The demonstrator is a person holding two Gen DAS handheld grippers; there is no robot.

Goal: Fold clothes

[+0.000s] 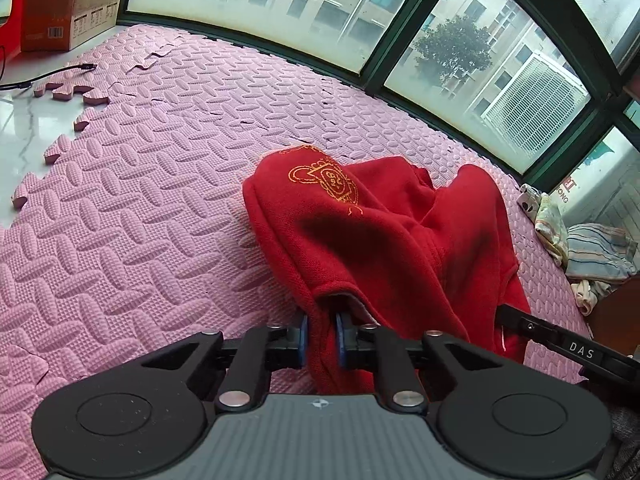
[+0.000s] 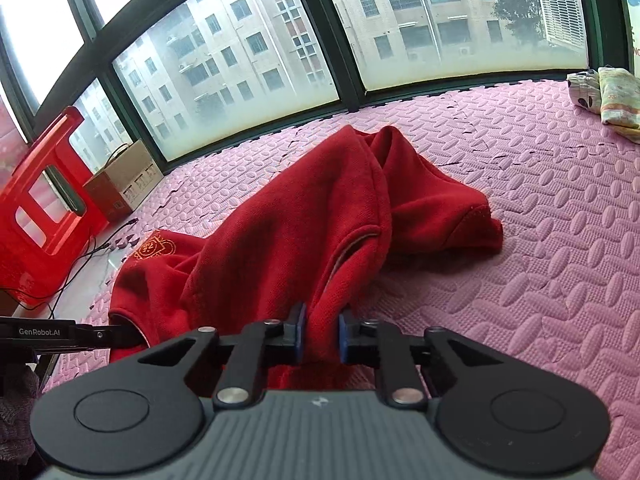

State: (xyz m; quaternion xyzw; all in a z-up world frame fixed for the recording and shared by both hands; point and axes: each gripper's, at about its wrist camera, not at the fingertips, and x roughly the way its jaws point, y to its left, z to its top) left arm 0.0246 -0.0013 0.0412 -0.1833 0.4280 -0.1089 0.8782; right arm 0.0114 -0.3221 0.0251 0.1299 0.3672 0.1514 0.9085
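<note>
- Lying bunched on the pink foam mat [image 1: 140,200], a red garment [image 1: 360,232] is seen from both wrist cameras, part of it lifted off the mat toward the grippers.
- The left gripper [image 1: 321,330] is seen with its jaws clamped on a fold of the red cloth, near an opening with a grey lining.
- The right gripper [image 2: 322,334] is likewise closed on a bunched fold of the same garment [image 2: 304,220].
- A gold embroidered emblem [image 1: 328,180] is shown on the part of the garment lying away from the left gripper.
- Other folded clothes [image 1: 592,248] are piled at the mat's right edge, well apart from the red garment.
- A cardboard box [image 1: 72,8] is placed beside the window [image 1: 360,12], and a red plastic stool [image 2: 40,208] is seen next to it in the right wrist view.
</note>
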